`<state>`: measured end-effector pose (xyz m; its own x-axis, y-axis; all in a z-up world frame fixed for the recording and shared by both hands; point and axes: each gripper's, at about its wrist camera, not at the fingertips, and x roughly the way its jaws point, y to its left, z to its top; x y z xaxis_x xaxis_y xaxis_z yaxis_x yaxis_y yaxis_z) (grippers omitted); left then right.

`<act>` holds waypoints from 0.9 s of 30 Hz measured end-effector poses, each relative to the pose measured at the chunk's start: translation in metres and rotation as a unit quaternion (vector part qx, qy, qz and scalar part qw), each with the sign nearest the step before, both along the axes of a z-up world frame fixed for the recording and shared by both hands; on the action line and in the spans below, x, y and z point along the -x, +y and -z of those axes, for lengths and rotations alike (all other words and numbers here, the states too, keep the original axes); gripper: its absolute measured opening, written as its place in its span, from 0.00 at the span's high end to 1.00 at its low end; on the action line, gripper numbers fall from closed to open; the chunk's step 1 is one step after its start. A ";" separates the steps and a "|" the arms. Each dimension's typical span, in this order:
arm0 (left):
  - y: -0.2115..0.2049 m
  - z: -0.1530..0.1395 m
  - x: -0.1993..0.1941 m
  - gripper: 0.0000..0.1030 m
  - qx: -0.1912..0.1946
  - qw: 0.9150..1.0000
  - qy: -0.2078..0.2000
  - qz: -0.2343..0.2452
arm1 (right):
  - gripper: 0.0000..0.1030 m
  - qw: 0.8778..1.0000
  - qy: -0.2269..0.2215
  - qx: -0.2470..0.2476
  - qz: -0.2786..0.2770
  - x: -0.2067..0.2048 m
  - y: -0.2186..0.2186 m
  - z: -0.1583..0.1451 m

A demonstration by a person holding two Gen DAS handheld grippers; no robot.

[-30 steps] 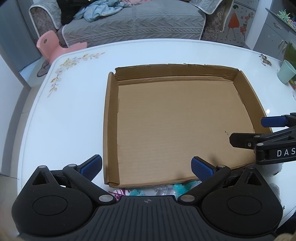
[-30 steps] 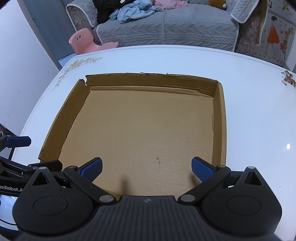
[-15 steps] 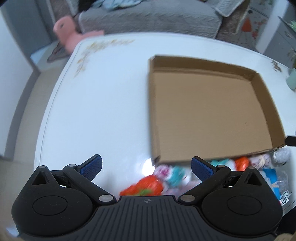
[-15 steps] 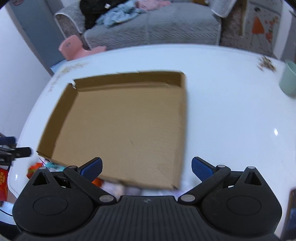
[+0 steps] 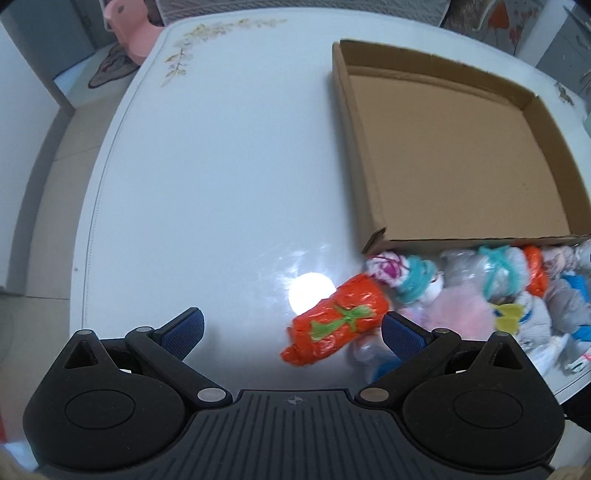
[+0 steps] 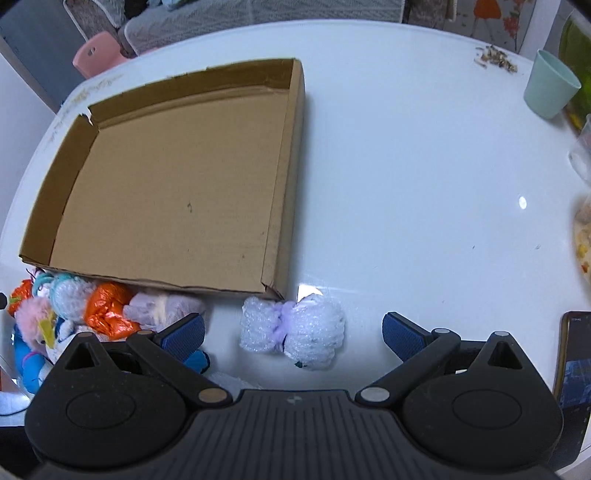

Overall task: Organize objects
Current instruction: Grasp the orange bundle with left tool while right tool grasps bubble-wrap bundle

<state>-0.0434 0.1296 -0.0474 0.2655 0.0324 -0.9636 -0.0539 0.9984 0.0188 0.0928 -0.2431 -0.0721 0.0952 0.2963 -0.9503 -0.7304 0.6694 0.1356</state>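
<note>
An empty shallow cardboard box lies on the white table. Along its near edge sits a row of wrapped bundles. An orange bundle with a green mark lies between the fingers of my open left gripper, close to the right finger. A white bubble-wrap bundle tied with a purple band rests just ahead of my open right gripper, between its blue pads. Pink, teal, orange and blue bundles crowd to its left, and they appear as a cluster in the left wrist view.
A pale green cup stands at the far right of the table, with crumbs behind it. A phone lies at the near right edge. A pink chair and a grey sofa stand beyond the table.
Both grippers pulled back and swung outward from over the box. The bundles at the box's near edge have come into view, and each gripper now frames one bundle.
</note>
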 end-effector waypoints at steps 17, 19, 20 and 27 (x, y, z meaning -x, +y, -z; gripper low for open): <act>-0.002 0.024 -0.006 0.05 0.078 0.991 0.019 -0.109 | 0.02 1.000 0.001 0.026 -0.009 0.005 0.041 0.014; -0.004 0.024 -0.006 0.07 0.074 0.991 0.018 -0.108 | 0.10 0.999 -0.003 0.031 -0.007 0.006 0.046 0.016; -0.004 0.024 -0.006 0.09 0.072 0.991 0.017 -0.108 | 0.16 0.999 -0.004 0.033 -0.004 0.005 0.048 0.016; -0.009 0.023 -0.003 0.33 0.058 0.993 0.017 -0.099 | 0.44 1.000 0.005 0.023 -0.005 0.007 0.069 0.015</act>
